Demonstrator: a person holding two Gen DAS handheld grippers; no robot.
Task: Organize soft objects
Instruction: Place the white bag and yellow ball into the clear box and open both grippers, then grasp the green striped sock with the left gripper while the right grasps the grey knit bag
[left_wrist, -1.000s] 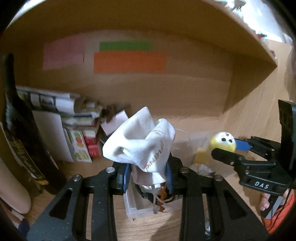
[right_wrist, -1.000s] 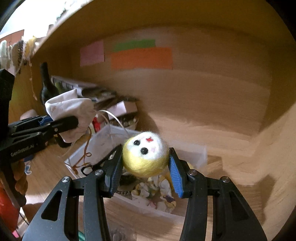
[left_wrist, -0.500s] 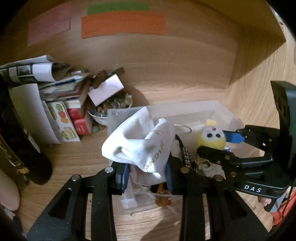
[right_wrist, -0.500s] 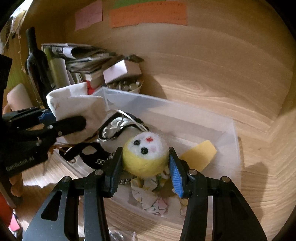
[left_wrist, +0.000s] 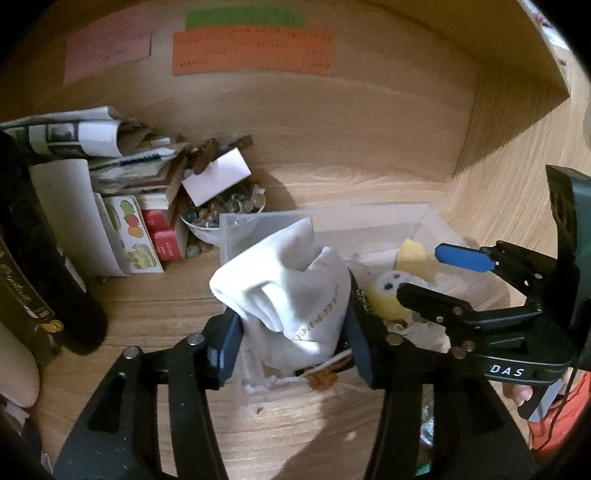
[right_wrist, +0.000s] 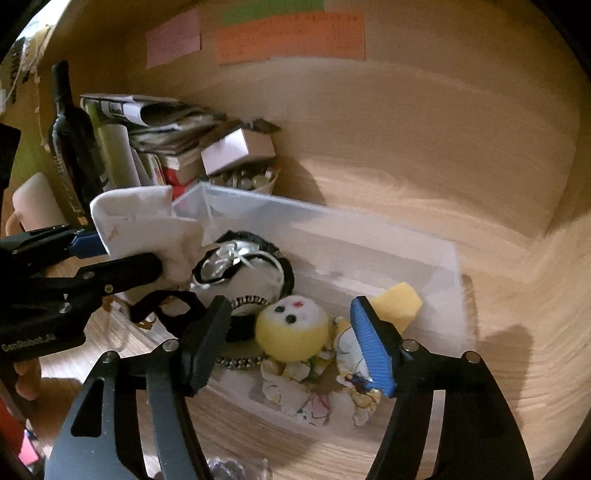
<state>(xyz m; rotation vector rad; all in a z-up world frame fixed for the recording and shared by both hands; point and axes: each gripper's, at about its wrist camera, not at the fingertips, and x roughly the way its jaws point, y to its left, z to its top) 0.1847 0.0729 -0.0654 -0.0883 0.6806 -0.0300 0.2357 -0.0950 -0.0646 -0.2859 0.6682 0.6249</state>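
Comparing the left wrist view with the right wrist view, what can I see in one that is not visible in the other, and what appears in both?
Only the left wrist view: the fruit-picture card leaning beside the red boxes.

Only the right wrist view: the black-rimmed silver pouch in the bin; in the left view the white pouch hides it.

Both views: the white pouch, the yellow ball with a face, the yellow sponge, the clear bin, the bowl of beads and the dark bottle.

Clutter (left_wrist: 122, 192) left, bare shelf (right_wrist: 424, 177) right
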